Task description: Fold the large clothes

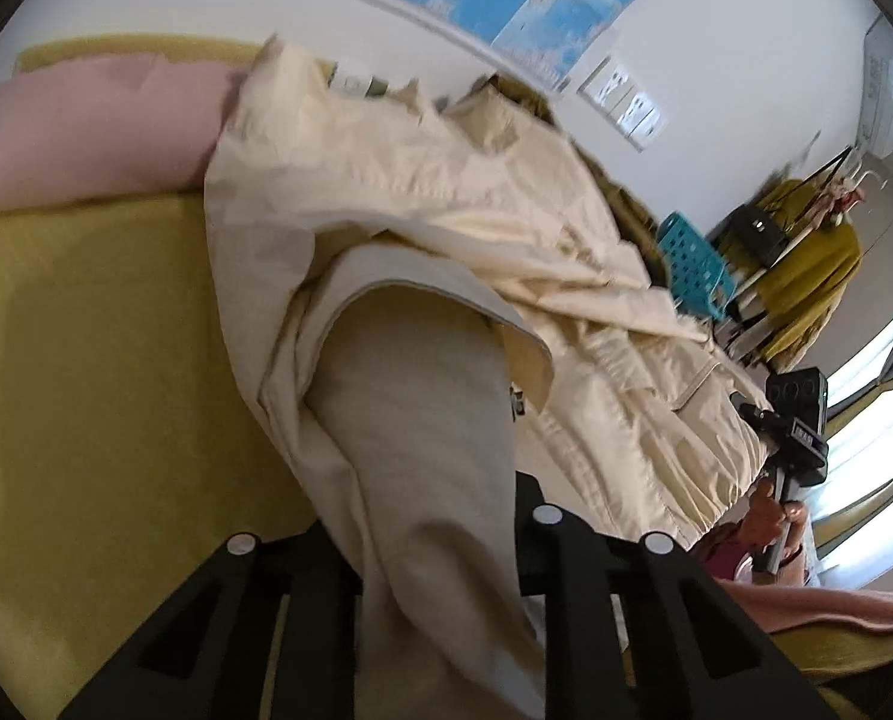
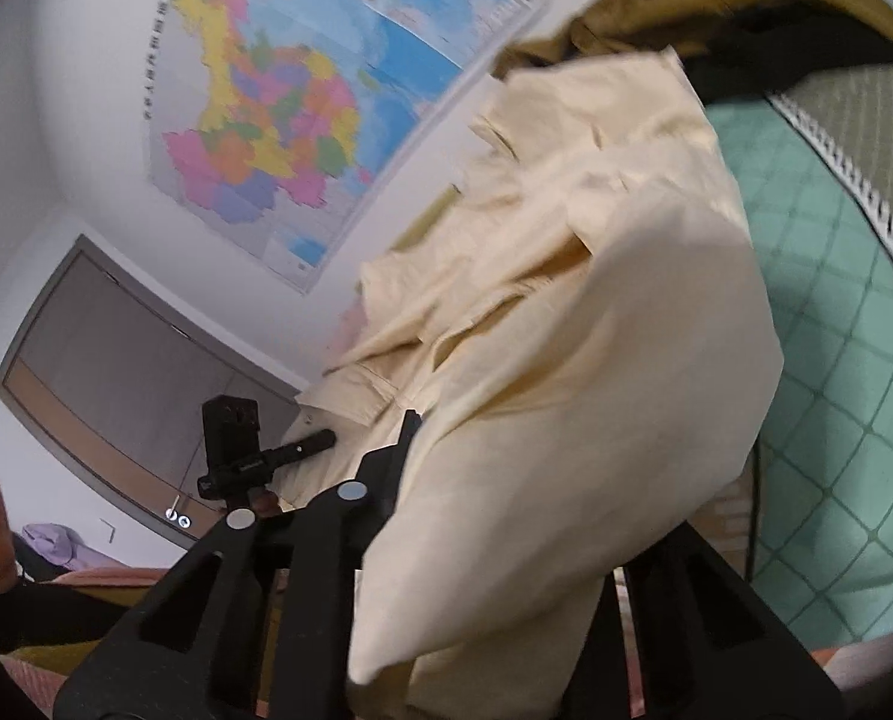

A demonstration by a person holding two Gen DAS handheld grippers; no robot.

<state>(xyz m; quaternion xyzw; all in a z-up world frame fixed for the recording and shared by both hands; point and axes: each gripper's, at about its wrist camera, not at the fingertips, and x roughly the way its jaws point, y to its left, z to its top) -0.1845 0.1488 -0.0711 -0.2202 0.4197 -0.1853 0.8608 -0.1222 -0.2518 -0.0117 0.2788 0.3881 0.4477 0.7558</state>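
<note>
A large cream jacket [image 1: 446, 180] hangs lifted over the yellow-green bed sheet [image 1: 86, 330]. A fold of it runs down between the black fingers of my left gripper [image 1: 434, 510], which is shut on the cloth. In the right wrist view the same cream jacket [image 2: 596, 240] drapes over my right gripper [image 2: 524, 480], which is shut on it. Its left finger [image 2: 386, 480] shows; the cloth hides the other finger. Each view shows the other gripper at the far end of the jacket: the right gripper [image 1: 794, 426] held by a hand, and the left gripper [image 2: 236, 450].
A pink pillow [image 1: 86, 132] lies at the head of the bed. A map [image 2: 278, 120] hangs on the wall. A teal basket [image 1: 692, 264] and a rack with a mustard garment [image 1: 806, 276] stand behind. A green quilted cover [image 2: 836, 360] and an olive garment [image 2: 686, 0] are at right.
</note>
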